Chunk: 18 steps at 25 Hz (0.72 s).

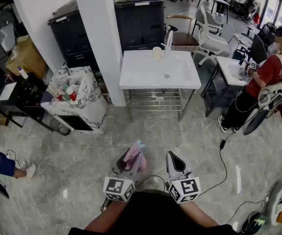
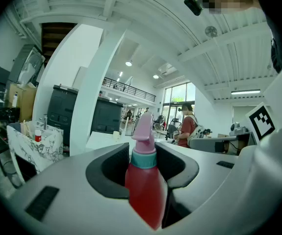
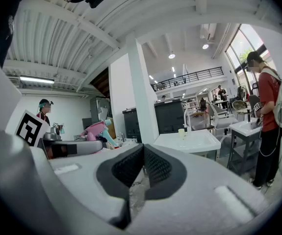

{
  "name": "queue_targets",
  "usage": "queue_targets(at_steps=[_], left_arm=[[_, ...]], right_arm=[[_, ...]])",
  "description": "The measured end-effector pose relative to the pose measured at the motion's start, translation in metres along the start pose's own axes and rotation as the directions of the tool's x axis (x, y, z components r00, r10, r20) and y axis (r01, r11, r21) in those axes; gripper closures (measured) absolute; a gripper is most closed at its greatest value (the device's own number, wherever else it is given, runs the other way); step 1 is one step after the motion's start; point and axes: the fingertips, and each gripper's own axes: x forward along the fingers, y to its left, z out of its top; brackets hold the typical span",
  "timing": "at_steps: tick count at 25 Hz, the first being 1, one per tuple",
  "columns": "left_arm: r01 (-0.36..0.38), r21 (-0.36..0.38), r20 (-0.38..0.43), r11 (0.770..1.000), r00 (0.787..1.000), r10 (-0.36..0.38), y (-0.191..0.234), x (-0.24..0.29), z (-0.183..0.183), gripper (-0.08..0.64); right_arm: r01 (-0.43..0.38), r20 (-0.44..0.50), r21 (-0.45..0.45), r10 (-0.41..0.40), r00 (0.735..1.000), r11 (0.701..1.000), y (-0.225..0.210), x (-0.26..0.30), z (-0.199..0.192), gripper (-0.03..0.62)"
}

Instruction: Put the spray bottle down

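Pinching the spray bottle around its red body, left tongs hold it in the air over the grey floor. Its teal collar and pink spray head stick out past the jaws. Right tongs are just beside the left, pads pressed together at the tips with nothing between them. Both face a white counter well ahead, with a small cup near its far edge. Person in red shirt stands off to the right.
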Motion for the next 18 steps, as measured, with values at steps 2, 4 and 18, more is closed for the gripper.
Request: queue_targets(at_steps=[2,4,18], left_arm=[[0.005,0.005,-0.005,1.000,1.000,-0.005,0.002,-0.001,0.001,0.387],[0.009,0.010,-0.013,1.000,1.000,-0.009,0.003,-0.001,0.000,0.387],[0.097,-0.012,-0.055,0.995,0.994,-0.098,0.038,0.097,-0.003,0.387]], right_arm=[[0.000,0.007,0.012,0.000,1.000,1.000,-0.001,-0.003,0.000,0.595],[0.003,0.012,0.025,-0.003,1.000,1.000,-0.002,-0.004,-0.002,0.595],[0.040,0.002,0.067,-0.040,0.999,0.997,-0.044,0.062,-0.014,0.594]])
